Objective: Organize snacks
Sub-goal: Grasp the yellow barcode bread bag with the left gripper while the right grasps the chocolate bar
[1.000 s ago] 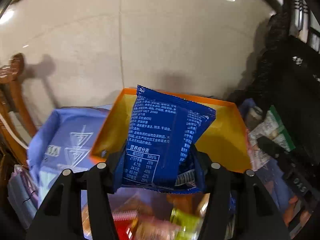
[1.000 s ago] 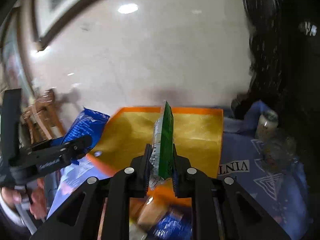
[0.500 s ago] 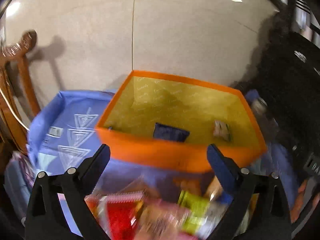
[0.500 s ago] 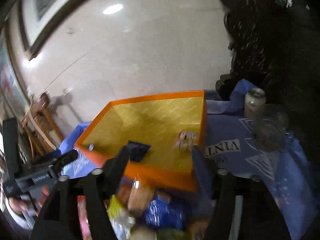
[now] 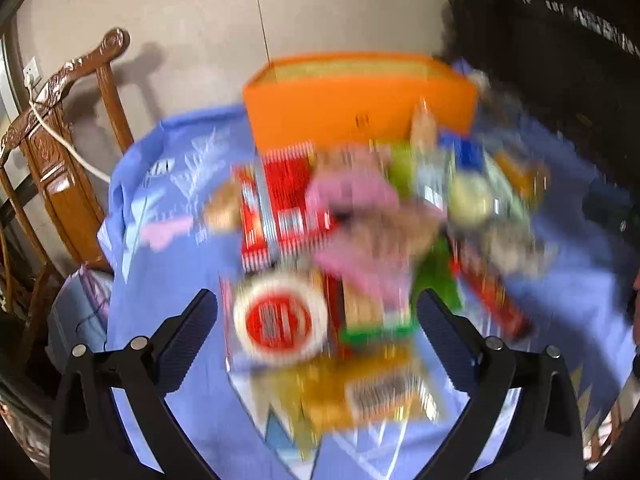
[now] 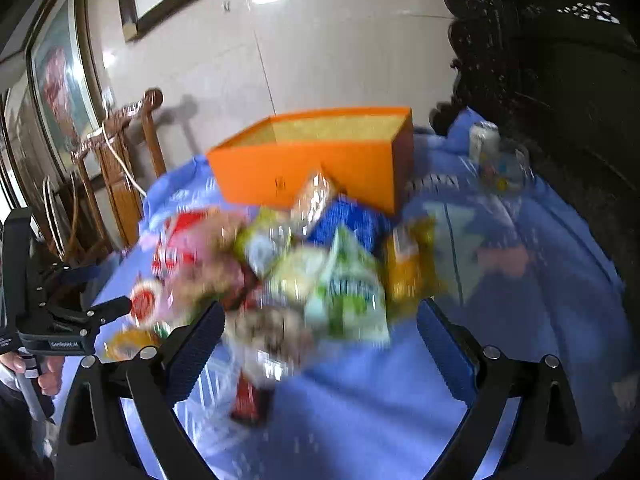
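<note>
Both grippers, left (image 5: pixel 316 312) and right (image 6: pixel 320 320), hang over a blurred snack pile (image 6: pixel 288 268) on a blue cloth (image 6: pixel 400 400). Their jaws have just been opening and stand wide, gripping nothing. An orange box (image 6: pixel 320 164) stands just behind the pile.

A blue cloth (image 6: pixel 540 320) covers the table, bearing an orange box (image 6: pixel 320 168), snack packets (image 6: pixel 320 280) and a can (image 6: pixel 484 142).

We are reading almost nothing: snack wrappers (image 6: pixel 344 280) blurring past legibility. Orange box (image 6: pixel 320 168) showing a small dark mark, unreadable. Blue cloth (image 6: pixel 440 182) printing pale letters, too smeared to read.
</note>
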